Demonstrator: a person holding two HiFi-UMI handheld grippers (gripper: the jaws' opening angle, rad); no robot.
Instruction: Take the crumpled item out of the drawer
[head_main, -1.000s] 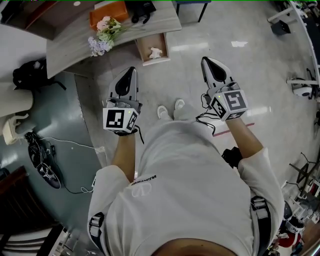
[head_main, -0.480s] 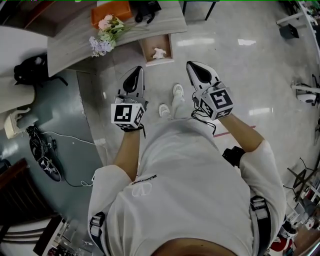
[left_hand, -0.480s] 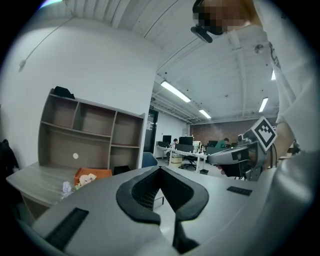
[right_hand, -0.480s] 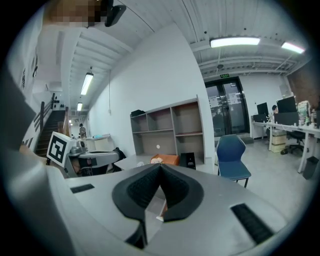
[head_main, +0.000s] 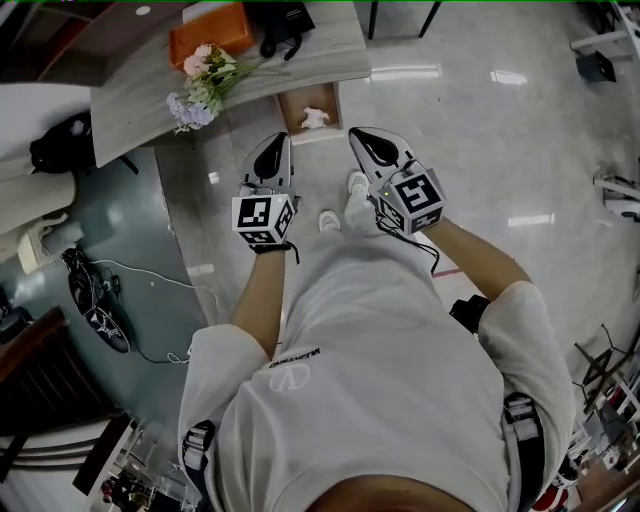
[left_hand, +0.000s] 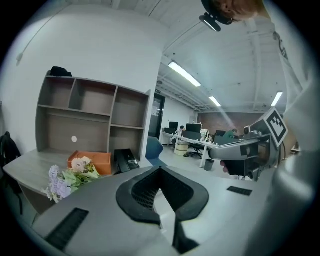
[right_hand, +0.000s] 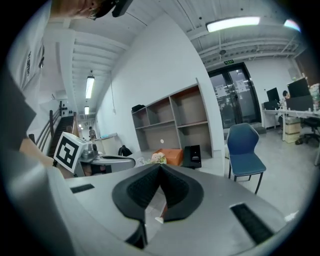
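1. Drawer (head_main: 287, 108) stands open at the worktop's (head_main: 130, 115) edge, with the crumpled white item (head_main: 314, 117) lying inside.
2. Left gripper (head_main: 277, 142): jaws clenched, empty, near the drawer.
3. Right gripper (head_main: 358, 135): jaws clenched, empty, alongside.

drawer (head_main: 290, 112) 1 | crumpled item (head_main: 315, 118) 1 | orange box (head_main: 205, 32) 1 | flower bunch (head_main: 205, 80) probably 1

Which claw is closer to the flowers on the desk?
Left. The left claw is just right of and below the flowers in the head view; the right claw is farther right, on the drawer's far side.
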